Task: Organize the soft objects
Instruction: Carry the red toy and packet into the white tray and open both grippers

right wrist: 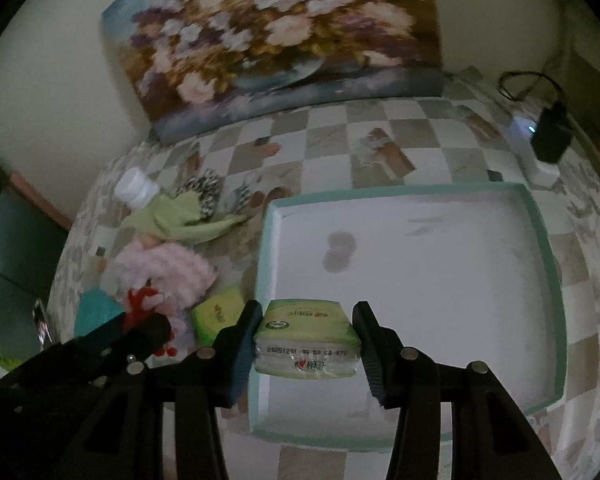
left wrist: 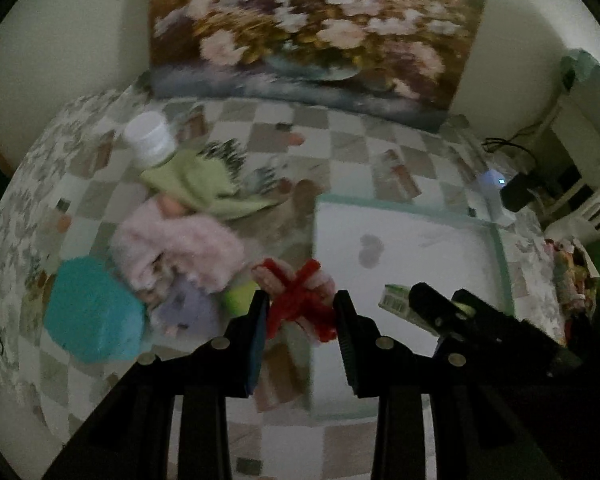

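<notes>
My left gripper (left wrist: 302,312) is shut on a red and white fuzzy toy (left wrist: 300,300), held above the table's checked cloth just left of the tray. My right gripper (right wrist: 306,338) is shut on a green tissue pack (right wrist: 306,336), hanging over the near left part of the white tray with a teal rim (right wrist: 540,232). The tray floor is bare apart from a grey stain. Left of the tray lies a pile: a pink fluffy garment (left wrist: 180,248), a green cloth (left wrist: 196,188), a teal plush (left wrist: 92,312), a lilac soft item (left wrist: 188,308) and a second green tissue pack (right wrist: 218,316).
A white bottle (left wrist: 150,140) lies at the back of the pile. A flower painting (left wrist: 312,32) leans on the wall behind the table. A white device with a black adapter (right wrist: 548,136) and cables sit at the back right corner. Shelving (left wrist: 580,120) stands beyond the right edge.
</notes>
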The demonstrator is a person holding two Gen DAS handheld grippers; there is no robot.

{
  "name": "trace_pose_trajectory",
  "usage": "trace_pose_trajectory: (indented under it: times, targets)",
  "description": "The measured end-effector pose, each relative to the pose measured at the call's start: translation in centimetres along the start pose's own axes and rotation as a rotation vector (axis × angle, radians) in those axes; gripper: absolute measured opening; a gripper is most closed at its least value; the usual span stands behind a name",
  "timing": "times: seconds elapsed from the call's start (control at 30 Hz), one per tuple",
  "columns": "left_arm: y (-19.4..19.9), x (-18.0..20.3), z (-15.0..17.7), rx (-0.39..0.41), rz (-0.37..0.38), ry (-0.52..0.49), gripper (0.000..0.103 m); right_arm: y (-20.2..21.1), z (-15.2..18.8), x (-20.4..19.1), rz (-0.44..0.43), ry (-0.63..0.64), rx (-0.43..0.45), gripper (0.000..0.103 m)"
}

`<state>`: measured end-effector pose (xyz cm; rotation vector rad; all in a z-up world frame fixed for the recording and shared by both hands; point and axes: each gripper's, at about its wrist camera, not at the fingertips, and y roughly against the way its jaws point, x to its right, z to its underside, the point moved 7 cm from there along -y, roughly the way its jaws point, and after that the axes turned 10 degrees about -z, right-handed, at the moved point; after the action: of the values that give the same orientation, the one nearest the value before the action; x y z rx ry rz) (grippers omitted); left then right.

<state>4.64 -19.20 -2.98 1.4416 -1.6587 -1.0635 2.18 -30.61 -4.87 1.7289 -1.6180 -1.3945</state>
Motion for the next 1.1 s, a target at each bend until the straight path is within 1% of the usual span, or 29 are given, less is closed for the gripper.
trace_pose_trajectory:
  times: [0.2, 0.43, 0.53, 0.63, 0.8, 0.97, 1.1]
  targets:
    - [-0.8, 3.4, -0.7, -0.001, 0.026, -0.037, 0.034, 1.5, -0.8, 5.1, 0.055, -0.134, 0.055, 0.05]
    - [-2.2, 6.4, -0.4, -0.03, 0.049, -0.083, 0.034, 3.3, -0.6, 12.4, 0.181, -0.312, 0.11, 0.05]
    - [-2.5, 7.8, -0.3, -0.018, 0.067, -0.107, 0.034, 4.2, -0.3, 14.7, 0.255, -0.358, 0.124, 0.05]
    - [-3.1, 8.9, 0.3, -0.015, 0.091, -0.137, 0.034, 4.6, 0.0, 16.1, 0.253, -0.403, 0.137, 0.05]
    - [-4.8, 9.6, 1.6, -0.063, 0.1, -0.17, 0.034, 4.3, 0.4, 16.6, 0.282, -0.418, 0.123, 0.05]
    - [-5.7, 9.2, 2.4, -0.081, 0.077, -0.188, 0.035, 3.5, 0.8, 16.5, 0.315, -0.395, 0.091, 0.05]
    - [-6.9, 9.4, 3.4, -0.12, 0.07, -0.204, 0.035, 2.8, 1.3, 16.3, 0.337, -0.381, 0.064, 0.05]
